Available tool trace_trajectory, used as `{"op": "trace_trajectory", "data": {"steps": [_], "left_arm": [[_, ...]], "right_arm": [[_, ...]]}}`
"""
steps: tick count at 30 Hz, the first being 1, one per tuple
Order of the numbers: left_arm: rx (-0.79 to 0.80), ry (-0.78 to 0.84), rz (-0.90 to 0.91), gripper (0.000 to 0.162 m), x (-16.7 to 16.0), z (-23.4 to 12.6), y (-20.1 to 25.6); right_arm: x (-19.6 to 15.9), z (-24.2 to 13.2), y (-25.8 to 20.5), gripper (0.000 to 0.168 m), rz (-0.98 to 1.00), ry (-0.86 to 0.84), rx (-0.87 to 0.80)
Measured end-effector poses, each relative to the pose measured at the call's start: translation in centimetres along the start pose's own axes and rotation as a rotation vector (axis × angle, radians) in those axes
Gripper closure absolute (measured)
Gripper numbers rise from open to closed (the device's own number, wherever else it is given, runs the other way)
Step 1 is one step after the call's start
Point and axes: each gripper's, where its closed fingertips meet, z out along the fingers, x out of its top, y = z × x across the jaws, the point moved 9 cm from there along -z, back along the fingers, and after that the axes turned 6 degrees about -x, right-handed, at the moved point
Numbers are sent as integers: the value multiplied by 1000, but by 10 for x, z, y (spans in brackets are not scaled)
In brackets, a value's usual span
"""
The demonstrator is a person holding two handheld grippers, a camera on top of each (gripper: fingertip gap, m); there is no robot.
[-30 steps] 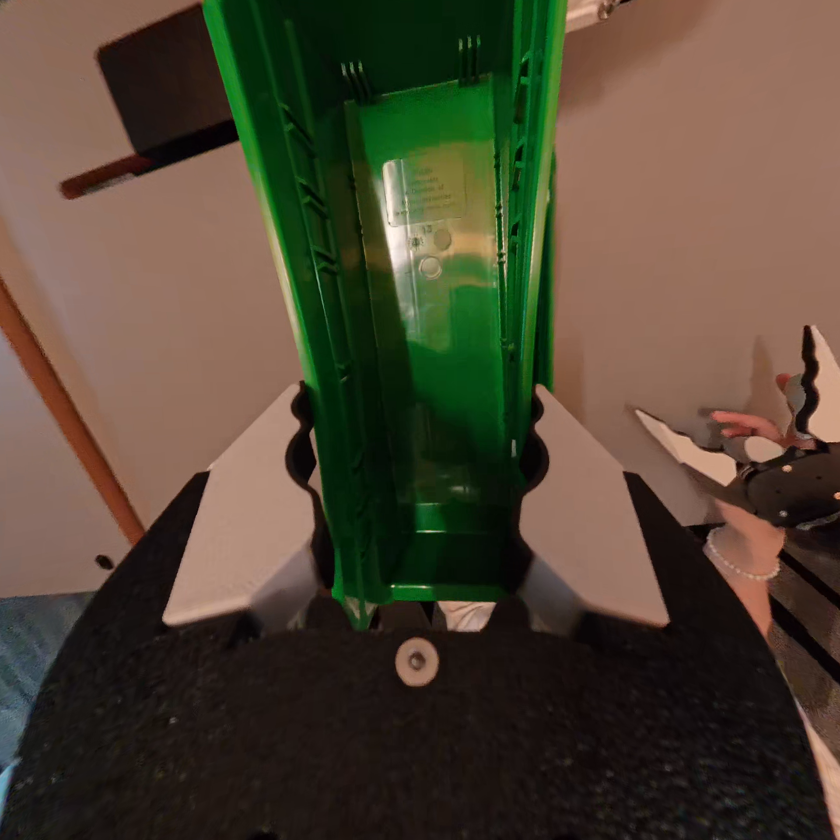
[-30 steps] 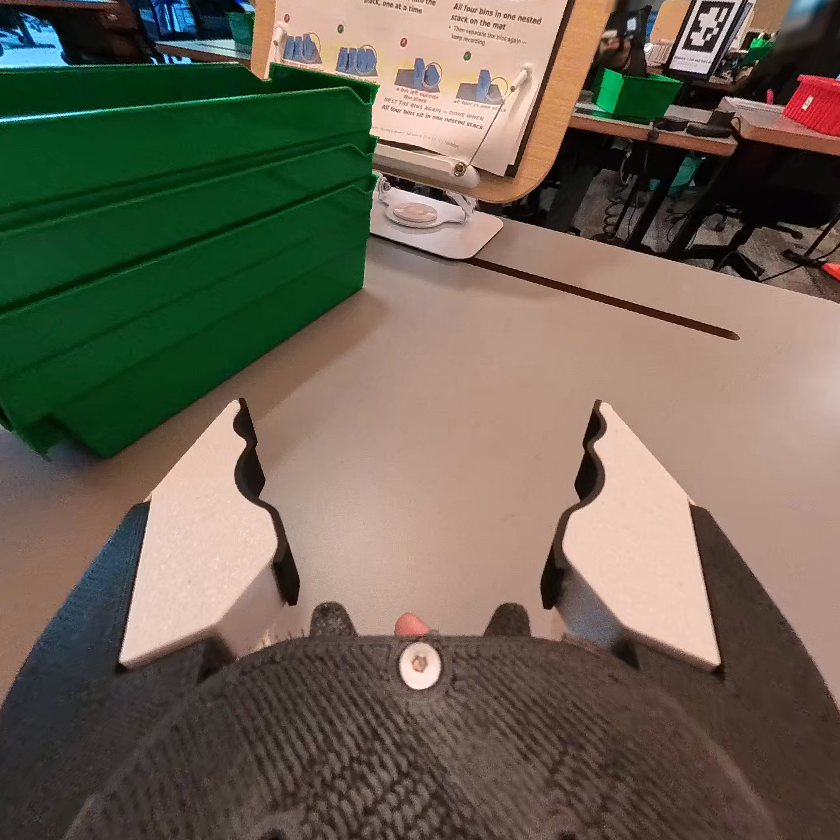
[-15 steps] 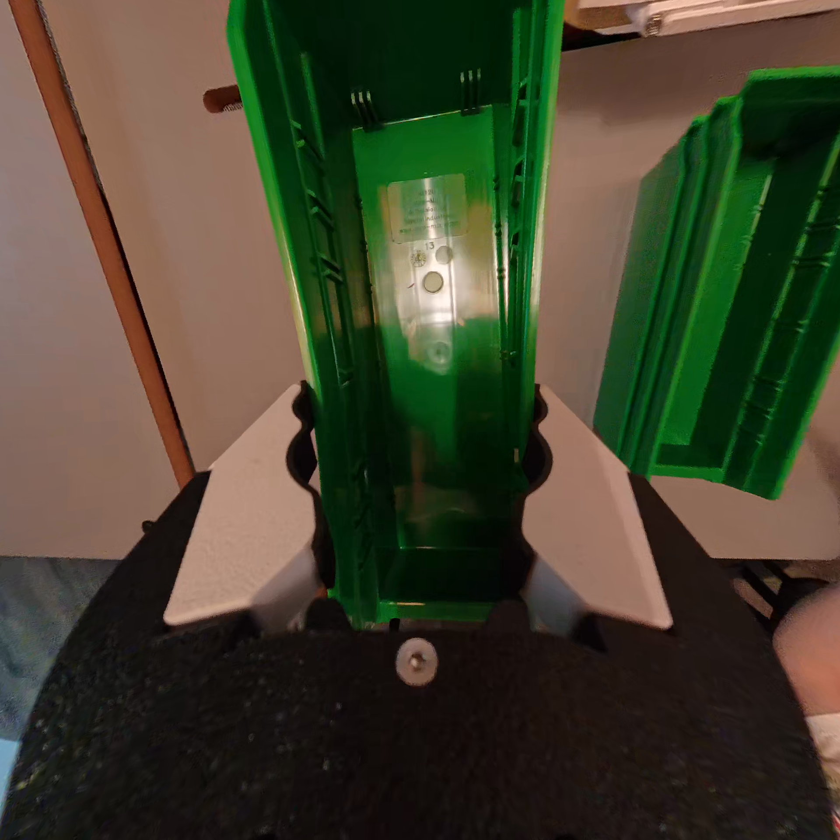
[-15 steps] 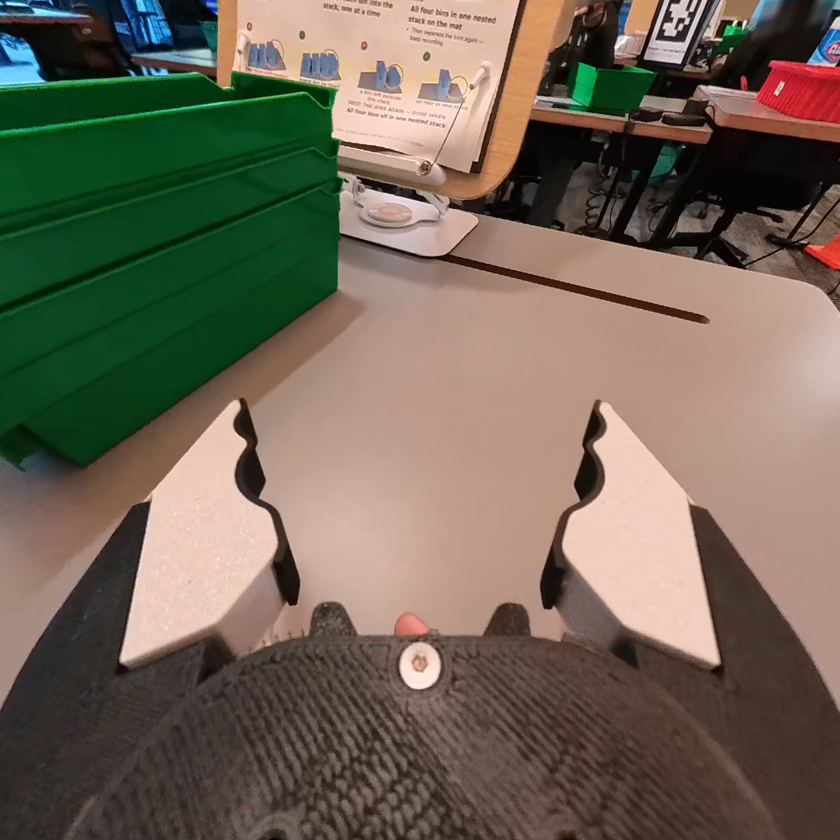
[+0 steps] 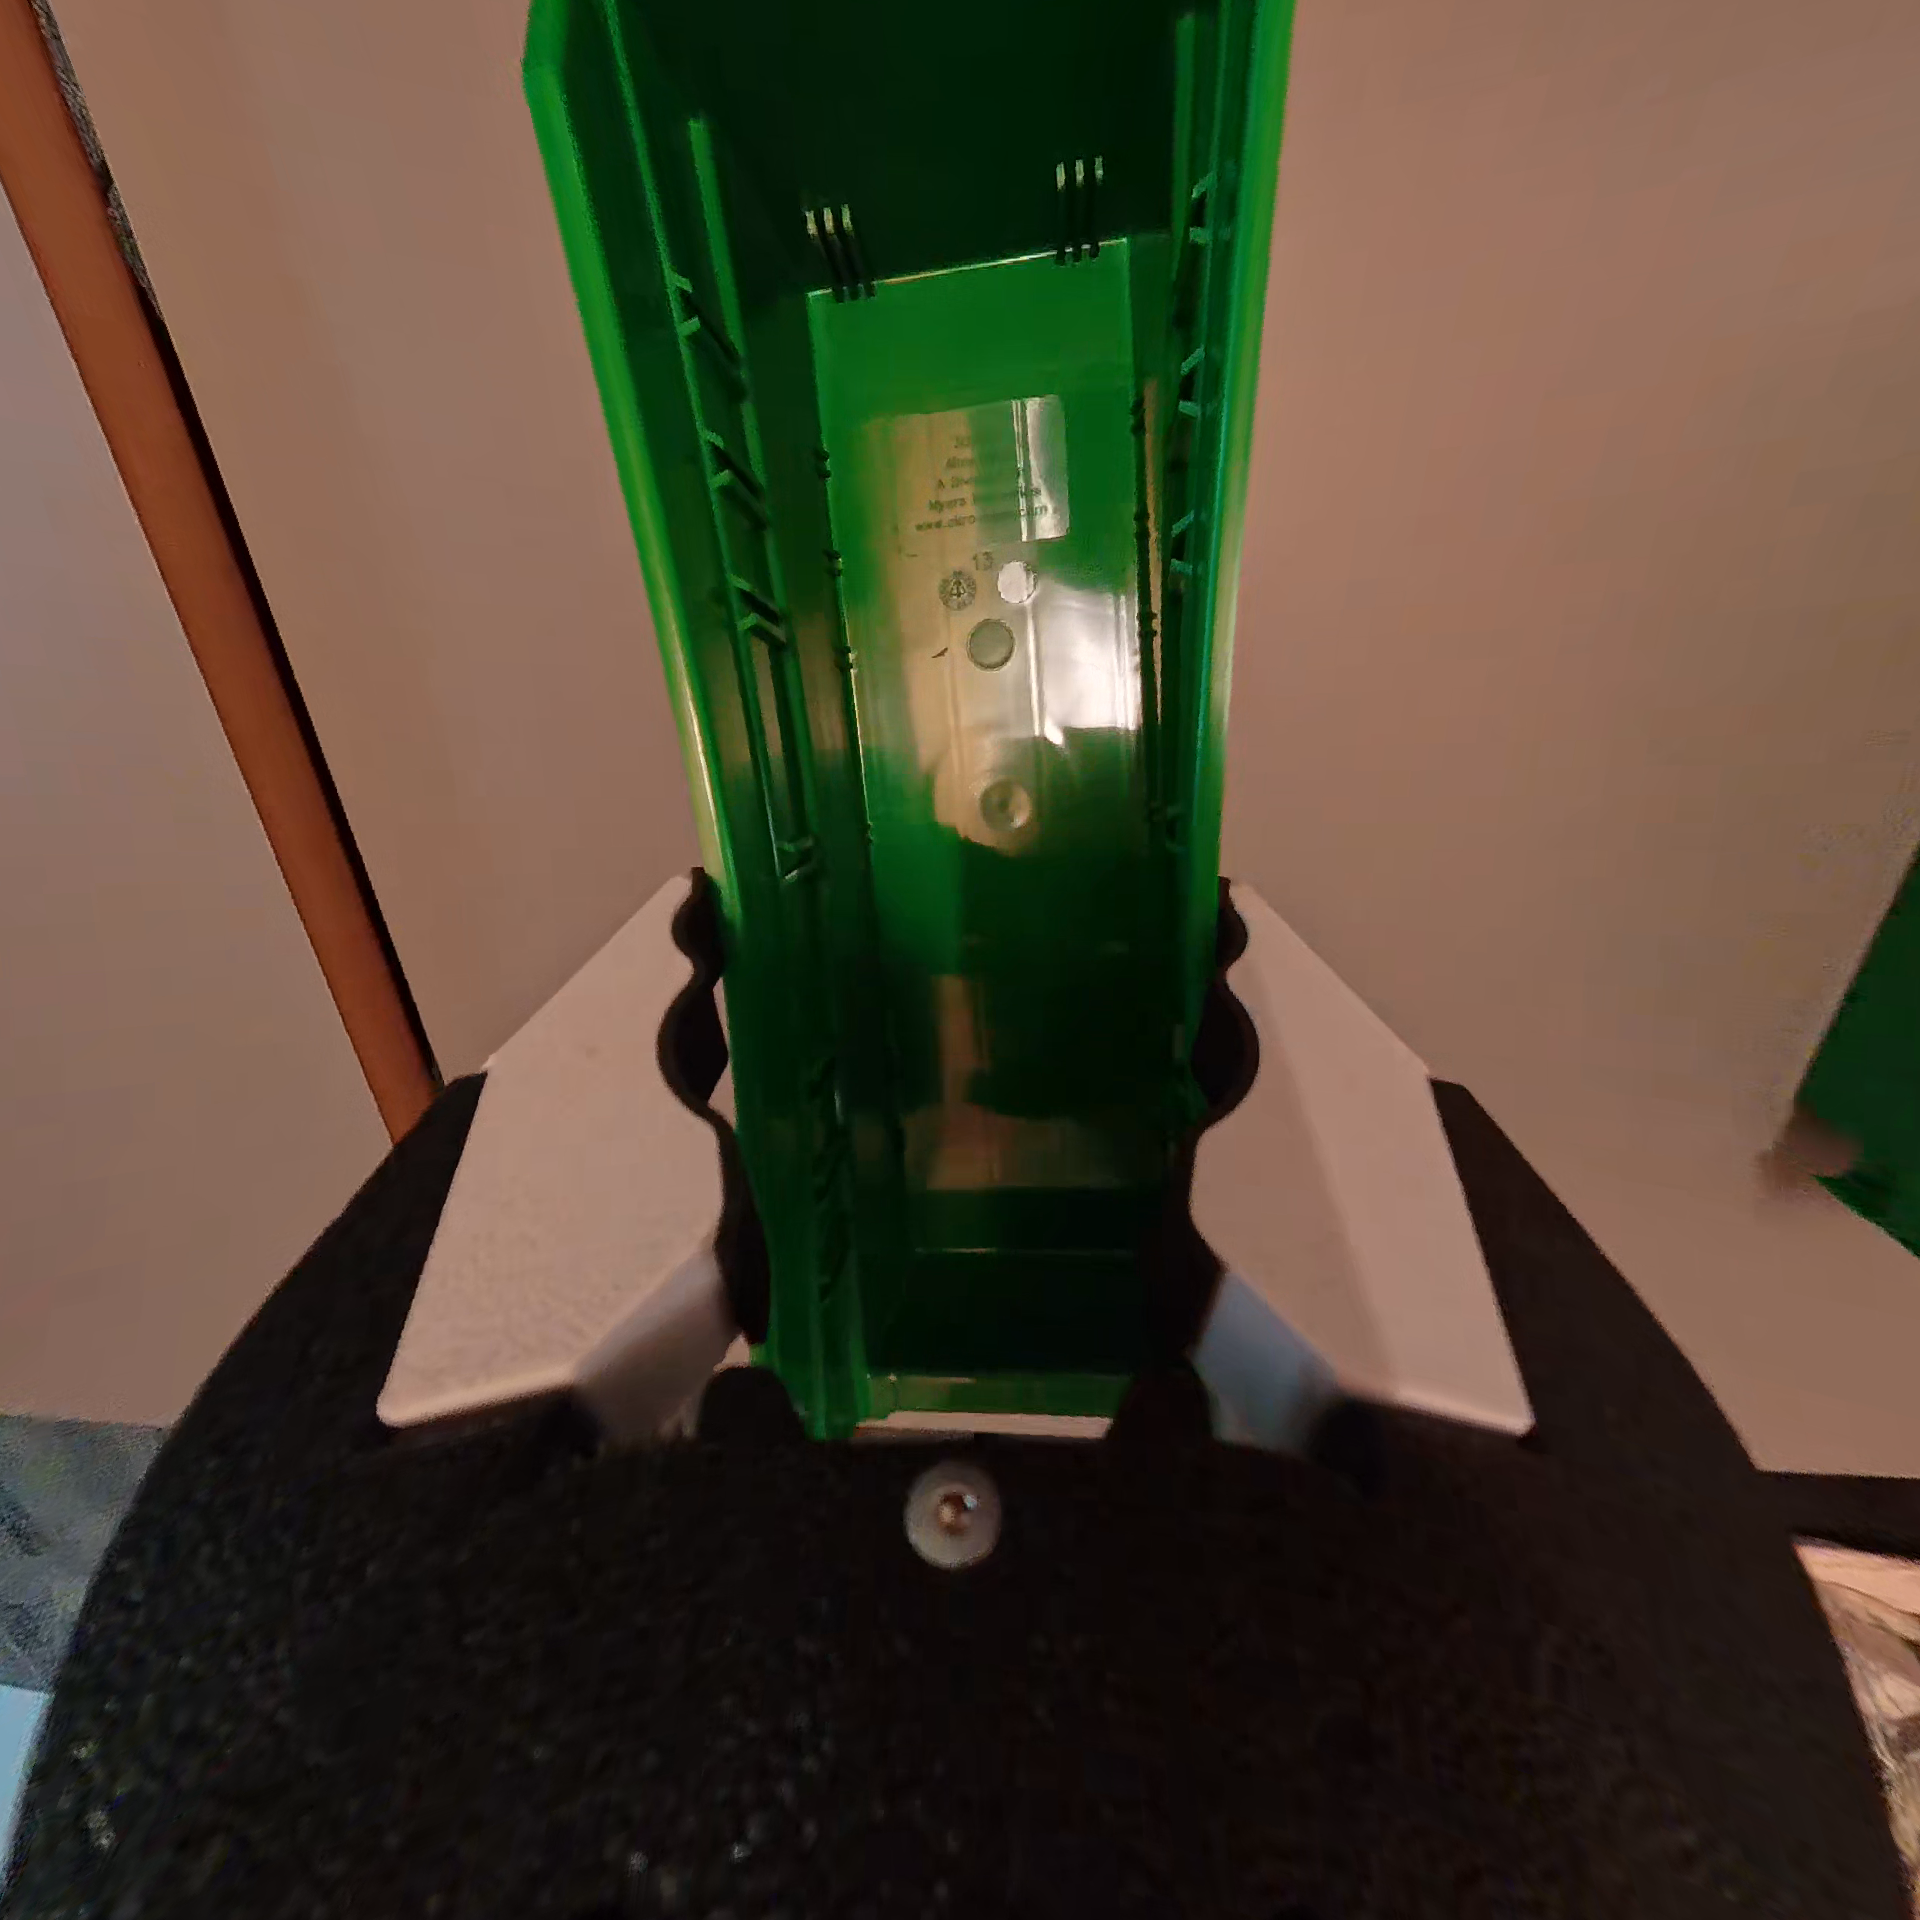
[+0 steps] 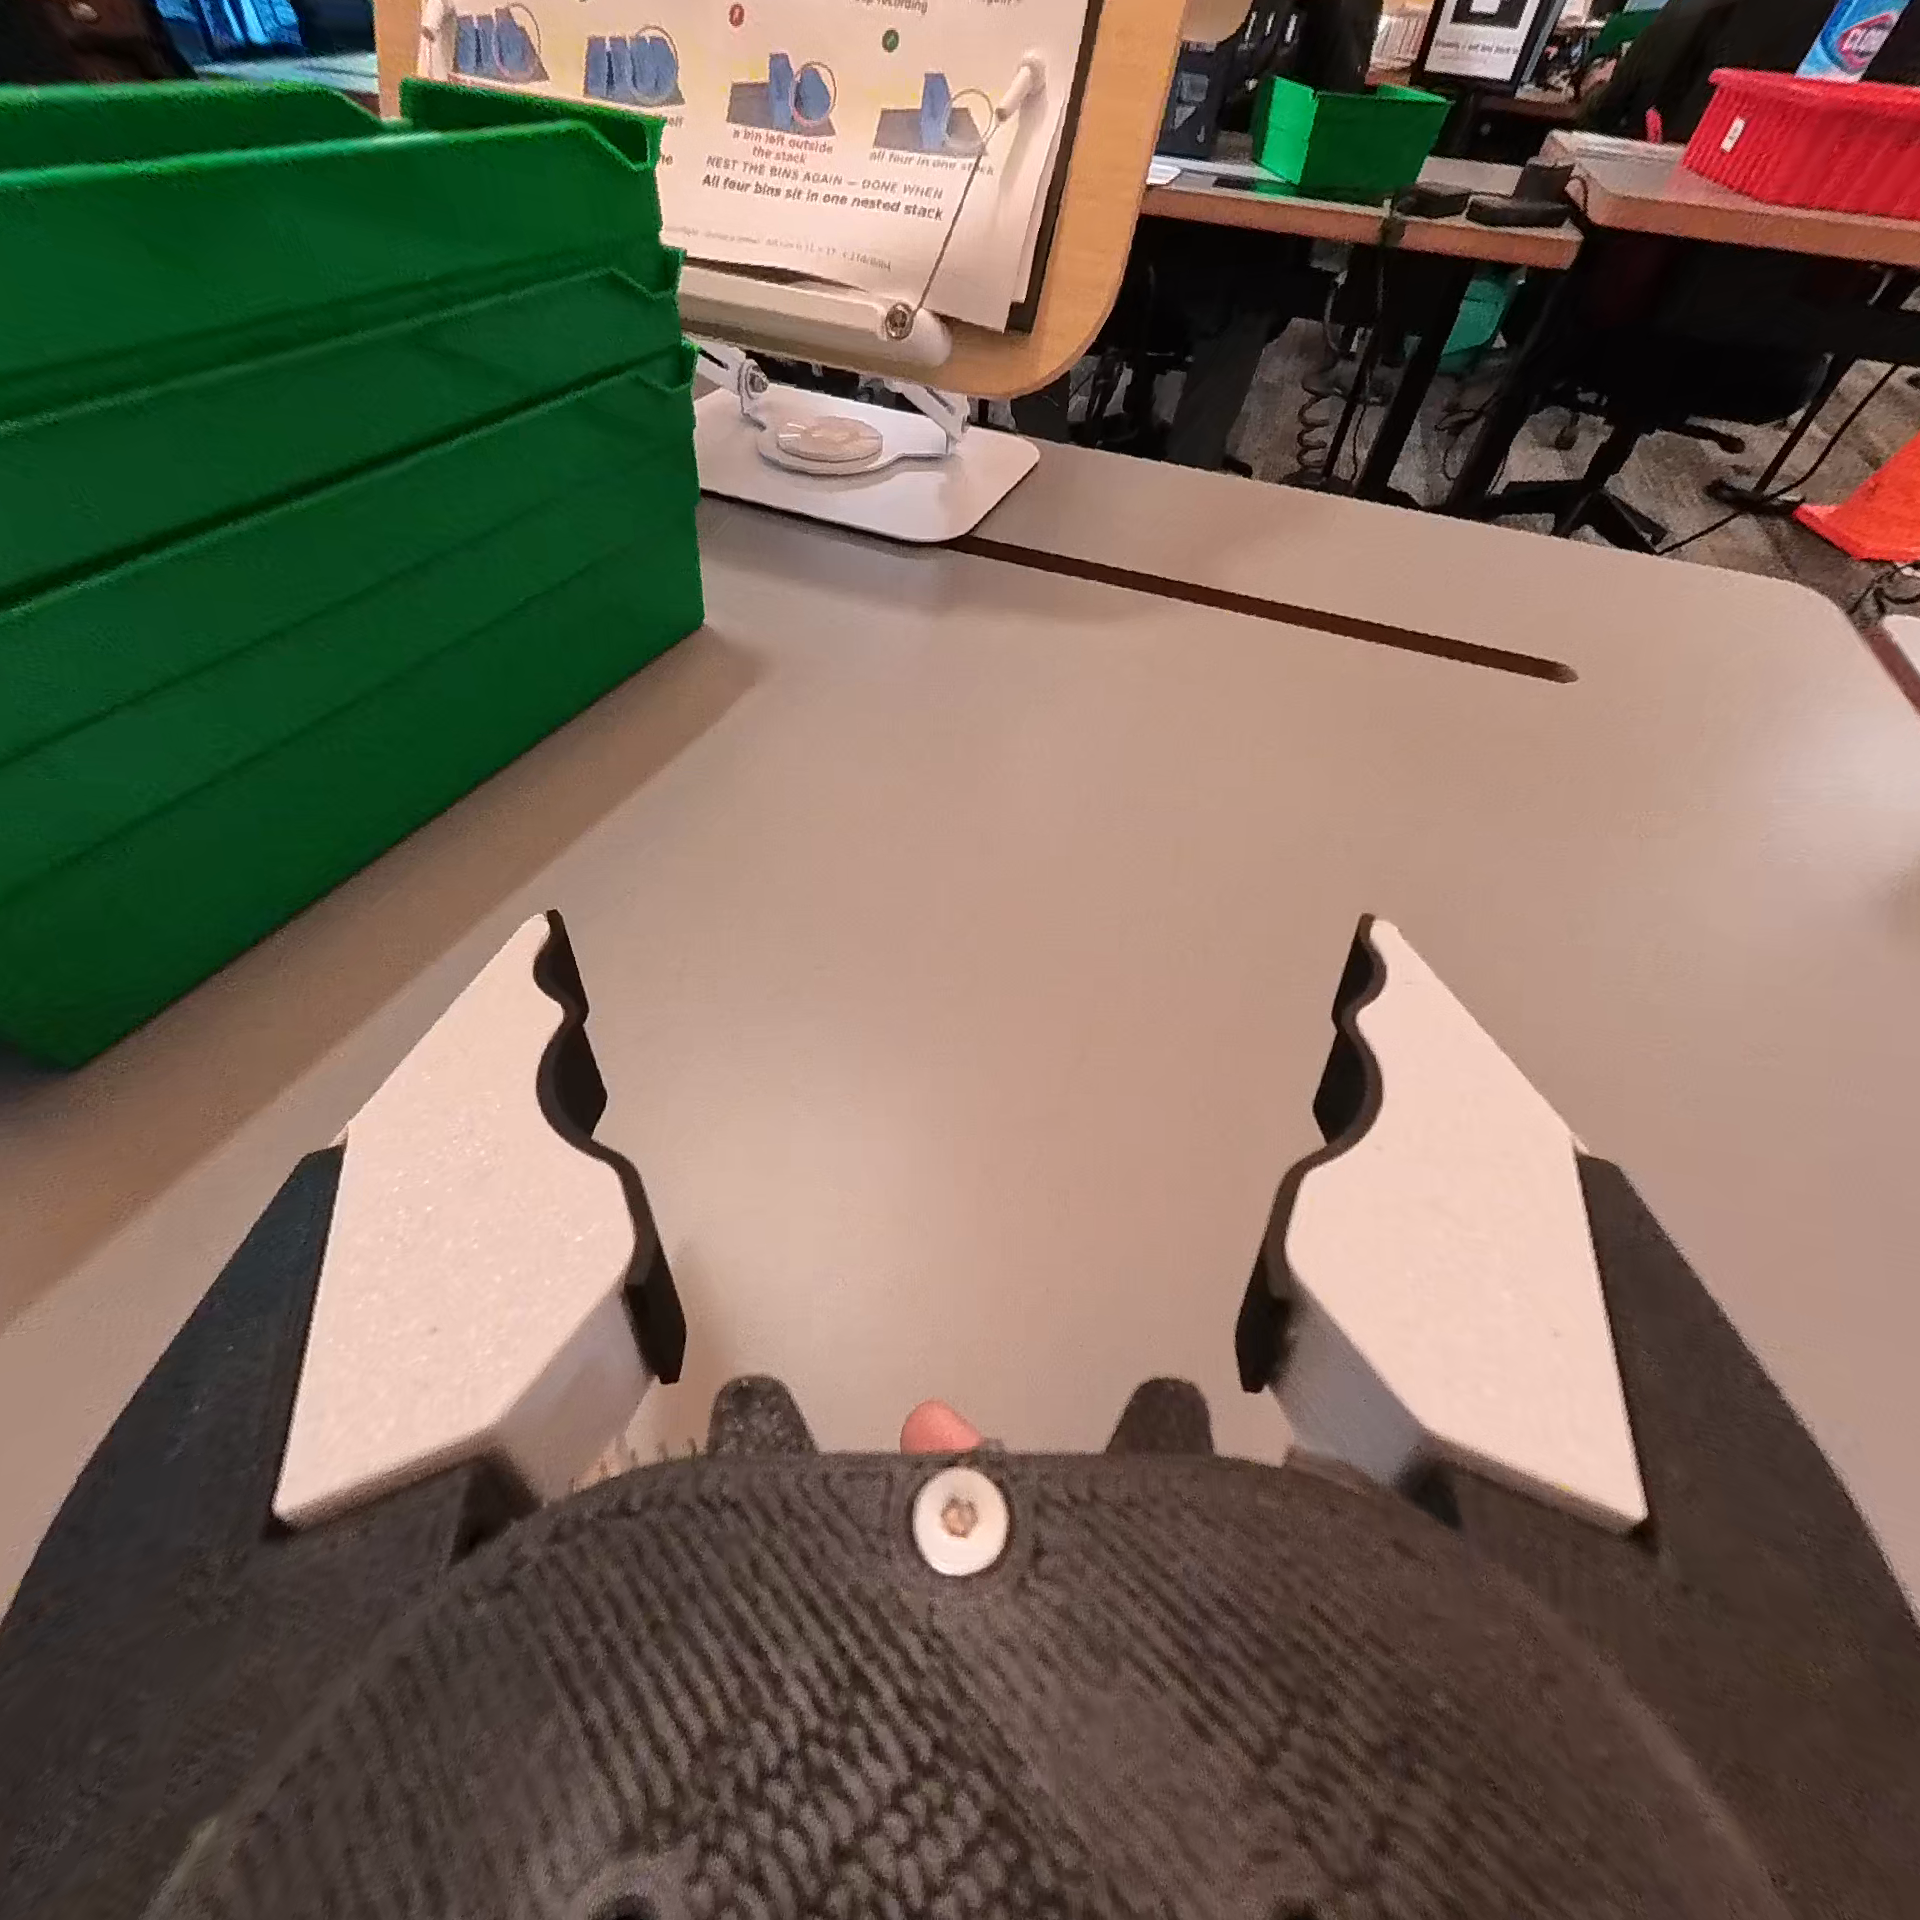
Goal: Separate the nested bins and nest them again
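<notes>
My left gripper point(image 5: 966, 894) is shut on a long green bin point(image 5: 987, 644), gripping its two long sides near one end. The bin points away from the camera over the grey table point(image 5: 1558, 520); its ribbed sides and a shiny label show. A corner of another green bin point(image 5: 1870, 1101) shows at the right edge. In the right wrist view a stack of nested green bins point(image 6: 312, 540) stands on the table point(image 6: 1039, 831) at the left. My right gripper point(image 6: 956, 925) is open and empty, just above the table to the right of the stack.
An instruction board on a white stand point(image 6: 862, 457) is behind the stack. A dark slot point(image 6: 1268, 613) crosses the table's far side. The table's brown edge point(image 5: 208, 623) runs along the left. Other desks hold a green bin point(image 6: 1340, 130) and a red basket point(image 6: 1808, 140).
The left gripper has swung with its bin, so the other green bins have slid almost out of its view to the right. The right gripper stays open and has shifted slightly.
</notes>
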Motion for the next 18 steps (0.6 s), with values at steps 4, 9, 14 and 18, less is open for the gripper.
{"op": "trace_trajectory", "data": {"steps": [4, 9, 14, 18], "left_arm": [[7, 10, -7, 70, 0, 25, -14], [2, 11, -9, 70, -4, 48, -27], [6, 30, -24, 70, -11, 62, -35], [9, 46, -32, 71, -17, 72, -39]], "right_arm": [[-5, 6, -7, 28, -26, -26, 9], [-10, 12, -16, 28, -61, -55, 19], [-15, 16, -20, 28, -54, -69, 34], [-15, 17, -21, 28, -56, -72, 37]]}}
